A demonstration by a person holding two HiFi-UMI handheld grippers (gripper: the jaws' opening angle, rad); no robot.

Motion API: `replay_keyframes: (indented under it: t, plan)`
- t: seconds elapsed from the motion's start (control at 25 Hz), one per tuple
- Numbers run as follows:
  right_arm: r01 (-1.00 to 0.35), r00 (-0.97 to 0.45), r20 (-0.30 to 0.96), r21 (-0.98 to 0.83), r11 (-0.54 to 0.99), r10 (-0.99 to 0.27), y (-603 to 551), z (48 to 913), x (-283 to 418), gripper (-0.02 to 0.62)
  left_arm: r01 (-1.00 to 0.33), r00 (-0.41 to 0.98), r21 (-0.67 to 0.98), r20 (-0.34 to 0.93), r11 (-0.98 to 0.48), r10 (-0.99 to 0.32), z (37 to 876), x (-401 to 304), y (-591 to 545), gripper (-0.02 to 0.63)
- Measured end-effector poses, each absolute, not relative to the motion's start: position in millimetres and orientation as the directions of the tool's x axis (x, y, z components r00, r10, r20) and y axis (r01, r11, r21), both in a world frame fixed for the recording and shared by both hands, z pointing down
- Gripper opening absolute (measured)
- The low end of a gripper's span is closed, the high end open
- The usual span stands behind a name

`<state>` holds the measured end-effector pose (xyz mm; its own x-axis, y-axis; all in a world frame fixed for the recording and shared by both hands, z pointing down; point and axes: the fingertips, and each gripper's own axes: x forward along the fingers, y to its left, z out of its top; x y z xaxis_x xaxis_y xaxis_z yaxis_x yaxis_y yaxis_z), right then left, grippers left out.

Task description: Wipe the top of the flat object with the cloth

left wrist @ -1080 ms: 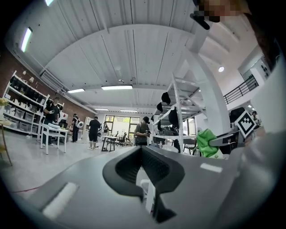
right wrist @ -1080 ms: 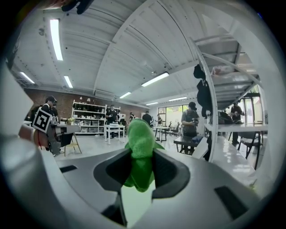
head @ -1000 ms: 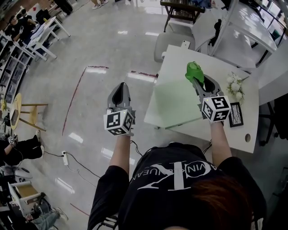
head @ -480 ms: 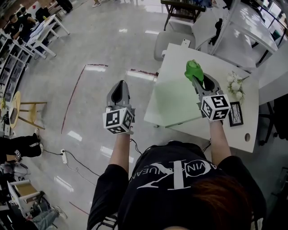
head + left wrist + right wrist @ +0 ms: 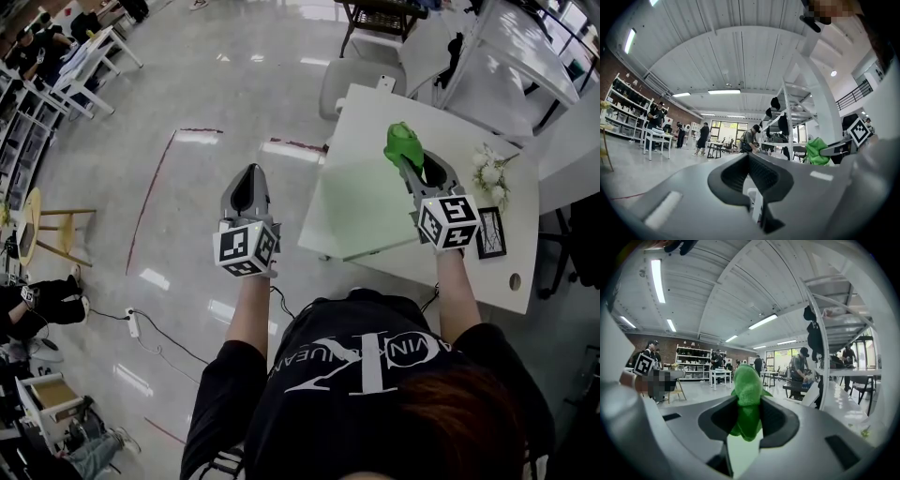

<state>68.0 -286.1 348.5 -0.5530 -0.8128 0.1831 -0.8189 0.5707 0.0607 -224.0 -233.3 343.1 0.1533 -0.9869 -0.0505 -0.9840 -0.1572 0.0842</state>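
Observation:
A bunched green cloth [image 5: 404, 145] [image 5: 746, 397] is pinched in my right gripper [image 5: 409, 164], which is shut on it and held above the far part of a pale green flat board [image 5: 361, 206]. The board lies on the white table [image 5: 511, 244], its near edge overhanging the table's left side. My left gripper [image 5: 247, 192] is shut and holds nothing. It hovers over the floor, left of the board and apart from it. In the left gripper view the jaws meet at their tips [image 5: 749, 157], and the green cloth [image 5: 814, 150] shows at the right.
On the table's right side lie a sprig of white flowers [image 5: 489, 178] and a small black picture frame [image 5: 491, 238]. A grey chair [image 5: 352, 80] stands behind the table. White shelving [image 5: 511, 66] rises at the back right. People sit and stand at the room's far left.
Both grippers keep their places relative to the table. The view has shifted slightly, so everything sits a little higher in the picture.

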Motion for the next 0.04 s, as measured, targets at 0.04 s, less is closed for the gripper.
replay_keyframes:
  t: [0.04]
  plan:
    - [-0.819, -0.553, 0.184, 0.060, 0.571, -0.813, -285.9, 349.0, 68.3, 0.129, -0.984, 0.153, 0.085, -0.049, -0.157, -0.987, 343.6, -223.7, -233.0, 0.011]
